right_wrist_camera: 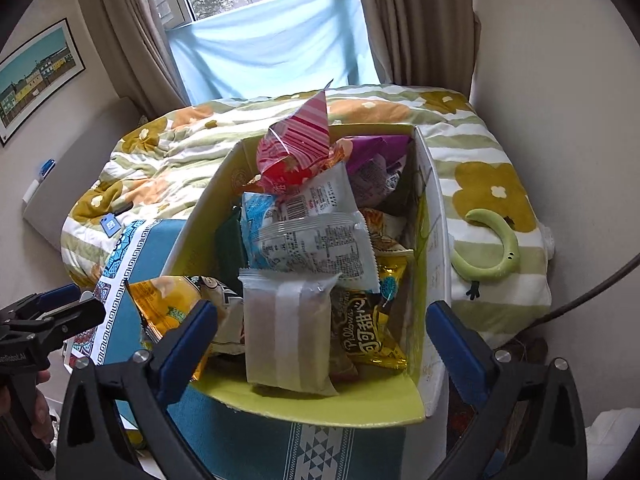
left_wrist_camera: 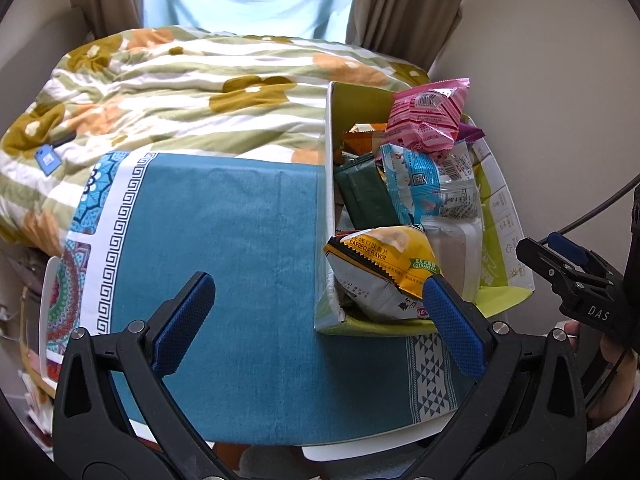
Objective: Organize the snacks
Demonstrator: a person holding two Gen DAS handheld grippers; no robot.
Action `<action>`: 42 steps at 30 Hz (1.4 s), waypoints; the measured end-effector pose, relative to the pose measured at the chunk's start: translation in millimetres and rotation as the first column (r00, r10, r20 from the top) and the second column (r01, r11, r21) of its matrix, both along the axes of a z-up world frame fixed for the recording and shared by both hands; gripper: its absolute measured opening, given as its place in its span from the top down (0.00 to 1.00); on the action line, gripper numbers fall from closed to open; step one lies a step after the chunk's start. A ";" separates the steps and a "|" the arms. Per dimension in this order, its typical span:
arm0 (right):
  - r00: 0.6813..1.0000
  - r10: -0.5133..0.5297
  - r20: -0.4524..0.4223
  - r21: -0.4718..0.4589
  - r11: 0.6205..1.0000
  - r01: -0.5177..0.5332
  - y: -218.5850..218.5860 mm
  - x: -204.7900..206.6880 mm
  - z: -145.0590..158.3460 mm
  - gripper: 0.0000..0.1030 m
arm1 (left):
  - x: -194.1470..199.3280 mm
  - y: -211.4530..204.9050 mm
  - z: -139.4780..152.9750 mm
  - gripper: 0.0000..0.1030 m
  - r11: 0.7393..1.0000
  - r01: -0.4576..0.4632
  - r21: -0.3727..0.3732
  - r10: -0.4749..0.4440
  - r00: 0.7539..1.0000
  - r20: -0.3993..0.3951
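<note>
An open cardboard box (left_wrist_camera: 329, 184) with a green lining (right_wrist_camera: 320, 404) stands on the blue tablecloth (left_wrist_camera: 240, 280), full of snack packets. Among them are a yellow barbecue chip bag (left_wrist_camera: 380, 264) (right_wrist_camera: 168, 304), a pink striped packet (left_wrist_camera: 428, 120) (right_wrist_camera: 296, 148), a blue-and-white packet (left_wrist_camera: 428, 184) (right_wrist_camera: 316, 236), a pale wrapped bar (right_wrist_camera: 288, 336) and a yellow-black packet (right_wrist_camera: 372, 328). My left gripper (left_wrist_camera: 320, 312) is open and empty, over the cloth beside the box's left wall. My right gripper (right_wrist_camera: 320, 336) is open and empty, just in front of the box; it also shows in the left wrist view (left_wrist_camera: 568, 260).
A bed with a floral quilt (left_wrist_camera: 180, 80) lies behind the table. A green curved toy (right_wrist_camera: 492, 248) rests on the quilt right of the box. A small blue tag (left_wrist_camera: 47, 160) lies on the quilt at left. Curtains and a wall stand behind.
</note>
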State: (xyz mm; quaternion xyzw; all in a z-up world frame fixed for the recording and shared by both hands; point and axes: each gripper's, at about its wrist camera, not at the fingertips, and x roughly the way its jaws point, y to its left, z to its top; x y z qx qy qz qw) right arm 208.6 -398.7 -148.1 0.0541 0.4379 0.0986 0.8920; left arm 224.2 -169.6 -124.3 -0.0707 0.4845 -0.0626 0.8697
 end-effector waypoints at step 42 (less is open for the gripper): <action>0.929 -0.158 0.336 -0.095 0.975 0.200 134.5 -210.0 121.8 0.00 | -215.5 106.9 133.7 0.00 0.993 -0.043 0.110 -0.015 0.877 0.481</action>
